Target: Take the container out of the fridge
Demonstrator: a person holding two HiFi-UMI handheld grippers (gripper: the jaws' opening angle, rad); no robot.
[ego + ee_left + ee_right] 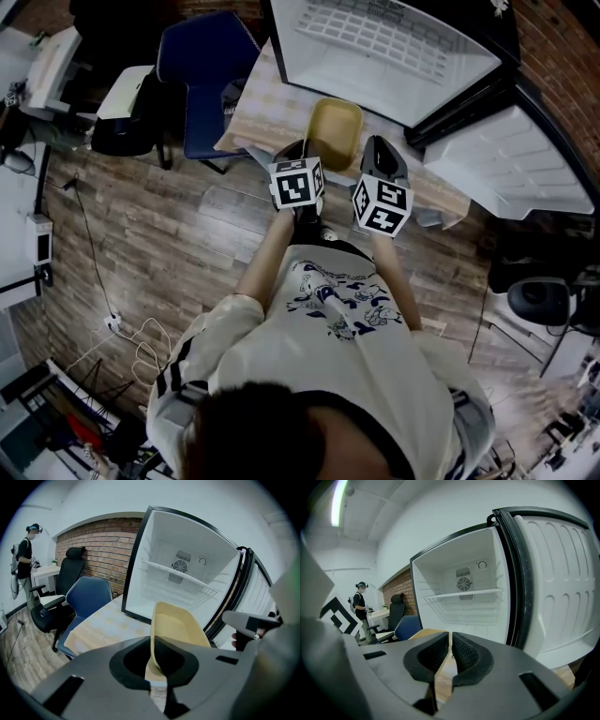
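A shallow yellow container [336, 131] hangs over the table in front of the open, empty fridge [394, 47], outside its cavity. My left gripper [302, 155] is shut on the container's near left rim. In the left gripper view the rim stands pinched between the pads, and the container [180, 625] stretches toward the fridge [183, 573]. My right gripper [377, 155] is shut on the near right rim. In the right gripper view that thin rim [449, 641] stands edge-on between the pads, with the bare fridge shelf [464, 595] behind.
The fridge door [497, 159] stands wide open at the right. A table with a checked cloth [253, 108] lies under the container. A blue chair [202, 75] stands at its left. A person [23, 559] stands by a far desk, with a black chair [61, 588] nearby.
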